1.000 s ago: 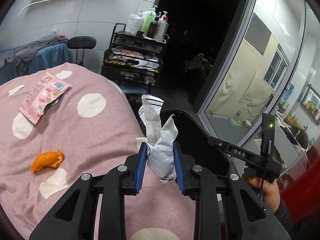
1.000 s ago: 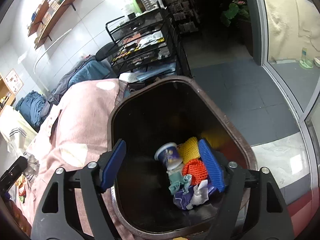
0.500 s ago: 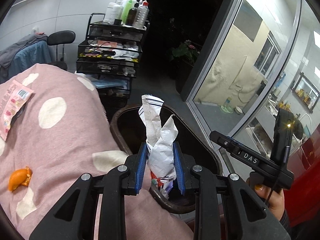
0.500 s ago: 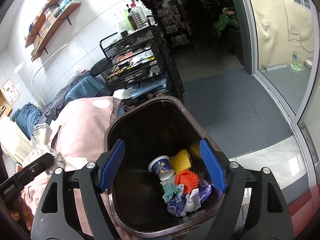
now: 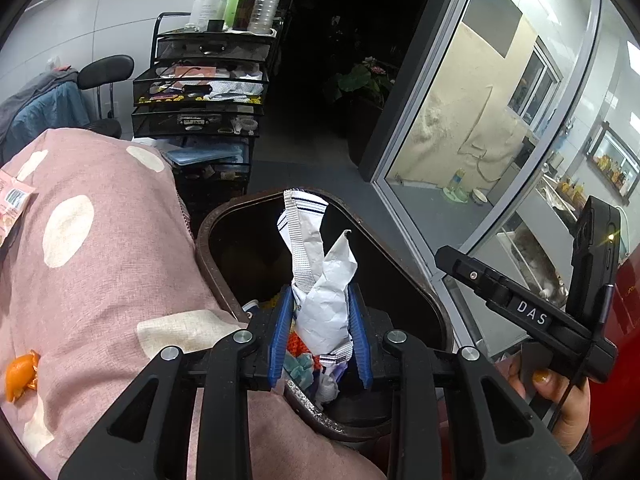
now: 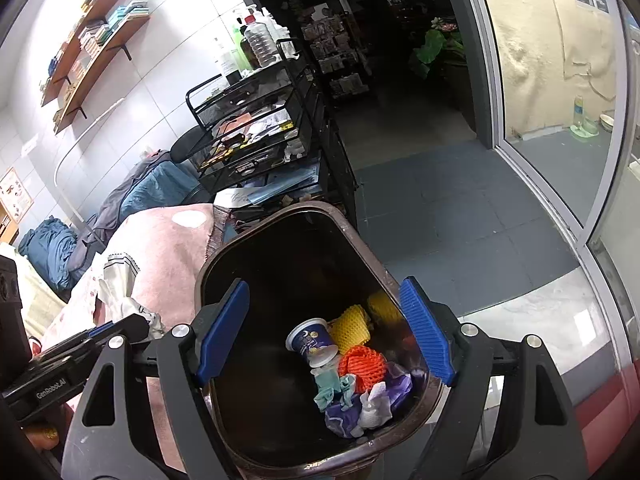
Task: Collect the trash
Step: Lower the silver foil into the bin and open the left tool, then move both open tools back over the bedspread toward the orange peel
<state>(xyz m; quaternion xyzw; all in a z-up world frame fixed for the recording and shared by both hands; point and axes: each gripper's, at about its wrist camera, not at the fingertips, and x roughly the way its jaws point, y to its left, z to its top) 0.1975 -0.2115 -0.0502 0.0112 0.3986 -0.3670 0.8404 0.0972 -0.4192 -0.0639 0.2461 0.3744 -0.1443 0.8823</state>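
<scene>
Left view only: orange peel [image 5: 20, 376] on blanket [image 5: 100, 280].

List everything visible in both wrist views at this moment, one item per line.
Wrapper: one, white, crumpled, between the left jaws above the bin.
Bin: one, dark brown, beside the pink cloth.
Cup: one, blue and white, in the bin.
Foam nets: orange and yellow, in the bin.
Pink cloth: one, white dots.
Orange peel: one, on the cloth.
Snack packet: one, pink, cloth's left edge.
Trolley: one, black mesh, bottles on top.
Left gripper: shut on wrapper.
Right gripper: open, empty, over the bin.
</scene>
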